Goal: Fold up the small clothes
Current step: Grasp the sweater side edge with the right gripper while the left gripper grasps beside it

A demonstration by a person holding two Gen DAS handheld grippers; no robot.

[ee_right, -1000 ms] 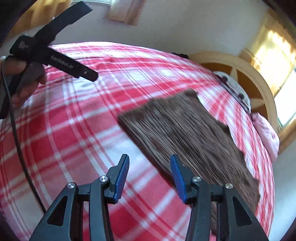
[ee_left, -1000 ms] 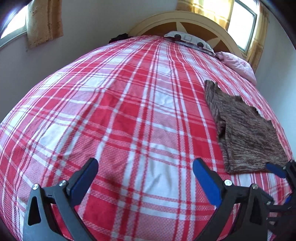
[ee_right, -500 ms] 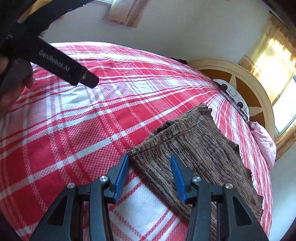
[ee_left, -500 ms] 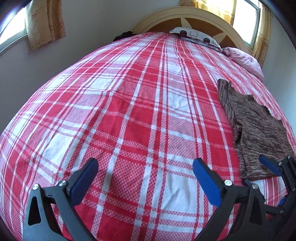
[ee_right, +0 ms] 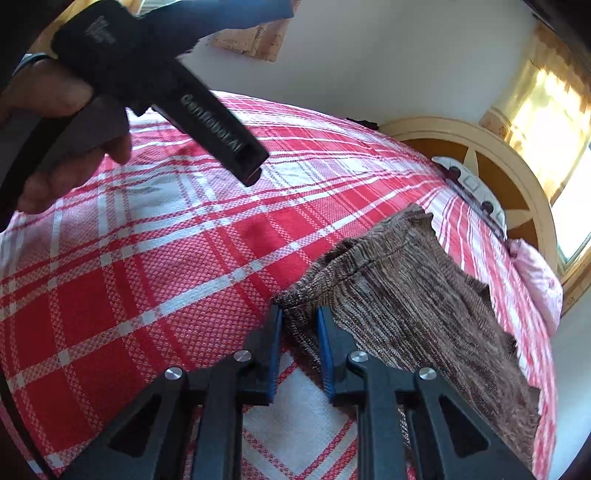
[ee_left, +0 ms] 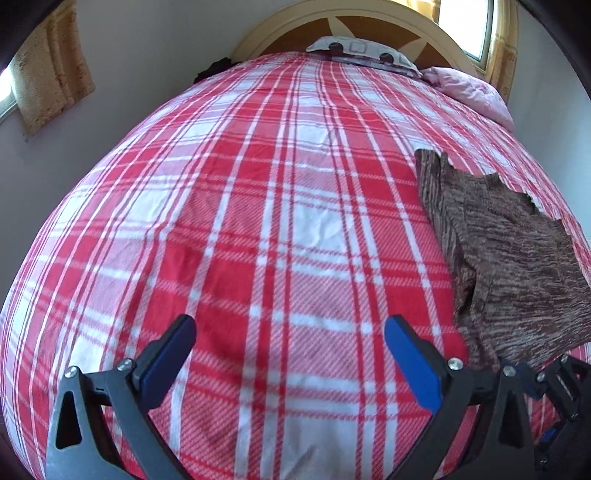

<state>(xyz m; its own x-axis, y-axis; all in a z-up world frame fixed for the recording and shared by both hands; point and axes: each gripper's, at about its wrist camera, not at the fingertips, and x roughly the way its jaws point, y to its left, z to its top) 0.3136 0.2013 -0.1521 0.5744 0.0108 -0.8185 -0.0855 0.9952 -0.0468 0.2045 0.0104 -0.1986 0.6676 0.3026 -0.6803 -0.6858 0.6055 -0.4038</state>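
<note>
A brown knitted garment (ee_left: 509, 258) lies flat on the right side of the red plaid bed (ee_left: 280, 229). In the right wrist view my right gripper (ee_right: 299, 325) sits low over the garment (ee_right: 406, 295). Its jaws are closing with the garment's near corner between the blue pads; a narrow gap still shows and the cloth lies flat. My left gripper (ee_left: 291, 354) hangs wide open over bare bedspread, left of the garment, with nothing between its fingers. A hand holds the left gripper (ee_right: 221, 147) at the upper left of the right wrist view. The right gripper (ee_left: 546, 380) shows at the lower right of the left wrist view.
A rounded wooden headboard (ee_left: 369, 29) with a patterned pillow (ee_left: 362, 50) and a pink pillow (ee_left: 469, 92) stands at the far end. Curtained windows (ee_right: 546, 118) flank the bed. White walls close in on both sides.
The right gripper came down onto the garment's near corner and its jaws narrowed around it. The left gripper shifted toward the right gripper and now looms larger in the right wrist view.
</note>
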